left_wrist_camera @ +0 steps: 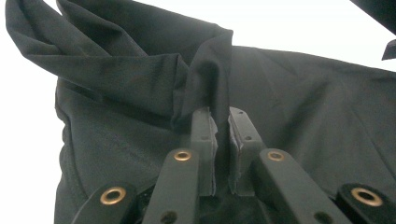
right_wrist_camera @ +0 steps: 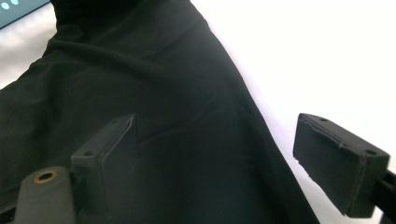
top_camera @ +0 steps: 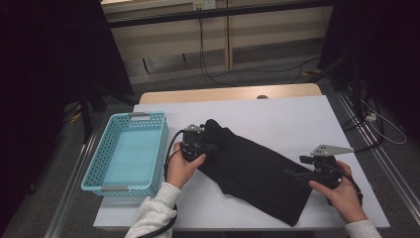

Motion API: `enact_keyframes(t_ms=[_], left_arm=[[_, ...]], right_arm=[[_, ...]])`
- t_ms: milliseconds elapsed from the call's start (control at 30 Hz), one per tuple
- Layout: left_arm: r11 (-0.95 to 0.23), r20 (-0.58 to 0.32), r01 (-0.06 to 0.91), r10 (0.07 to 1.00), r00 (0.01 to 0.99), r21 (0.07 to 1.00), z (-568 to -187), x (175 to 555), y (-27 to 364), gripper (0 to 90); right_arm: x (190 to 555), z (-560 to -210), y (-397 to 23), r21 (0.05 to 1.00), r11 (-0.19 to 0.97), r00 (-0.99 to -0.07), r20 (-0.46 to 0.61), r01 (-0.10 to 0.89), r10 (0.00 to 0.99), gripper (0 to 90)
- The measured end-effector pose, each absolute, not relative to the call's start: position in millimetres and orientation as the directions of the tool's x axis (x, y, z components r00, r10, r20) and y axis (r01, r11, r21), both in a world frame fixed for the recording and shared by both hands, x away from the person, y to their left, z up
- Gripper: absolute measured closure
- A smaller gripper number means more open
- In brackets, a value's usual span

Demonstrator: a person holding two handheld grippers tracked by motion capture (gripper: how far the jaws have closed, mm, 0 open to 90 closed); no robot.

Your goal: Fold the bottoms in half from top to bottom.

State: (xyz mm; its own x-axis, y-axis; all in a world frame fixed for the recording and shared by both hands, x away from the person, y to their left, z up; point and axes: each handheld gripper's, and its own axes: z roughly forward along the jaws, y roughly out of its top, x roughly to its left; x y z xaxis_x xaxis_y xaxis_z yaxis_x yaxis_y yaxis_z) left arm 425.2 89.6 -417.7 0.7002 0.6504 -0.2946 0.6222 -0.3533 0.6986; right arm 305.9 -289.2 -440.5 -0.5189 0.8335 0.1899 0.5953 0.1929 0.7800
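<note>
A black cloth [top_camera: 252, 171] lies folded across the white table top [top_camera: 277, 116], running from the middle toward the front right. My left gripper [top_camera: 207, 145] sits at the cloth's far left end, shut on a raised fold of the black cloth [left_wrist_camera: 205, 79] that stands pinched between its pads [left_wrist_camera: 205, 140]. My right gripper [top_camera: 293, 173] rests at the cloth's right edge, open. In the right gripper view its wide-apart fingertips [right_wrist_camera: 112, 149] straddle the cloth's edge [right_wrist_camera: 187, 140] without pressing on it.
A turquoise plastic basket [top_camera: 130, 151] stands on the table's left side, beside my left hand. The table's far and right parts are bare white. Cables trail on the floor beyond the table, with dark stands at both sides.
</note>
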Motion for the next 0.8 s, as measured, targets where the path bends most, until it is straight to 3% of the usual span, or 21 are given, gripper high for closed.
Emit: enact_keyframes(t_ms=[400,800], left_arm=[[-0.365,-0.247,0.557,0.625,0.741,0.746,-401,418,88,82.3],[-0.382,-0.292,0.576,0.587,0.756,0.723,-404,413,80,82.2]], right_arm=[[306,-441,-288,0.78,0.198,-0.523,0.187,0.593,0.831,14.4],[306,-441,-287,0.779,0.199,-0.524,0.188,0.595,0.831,14.4]])
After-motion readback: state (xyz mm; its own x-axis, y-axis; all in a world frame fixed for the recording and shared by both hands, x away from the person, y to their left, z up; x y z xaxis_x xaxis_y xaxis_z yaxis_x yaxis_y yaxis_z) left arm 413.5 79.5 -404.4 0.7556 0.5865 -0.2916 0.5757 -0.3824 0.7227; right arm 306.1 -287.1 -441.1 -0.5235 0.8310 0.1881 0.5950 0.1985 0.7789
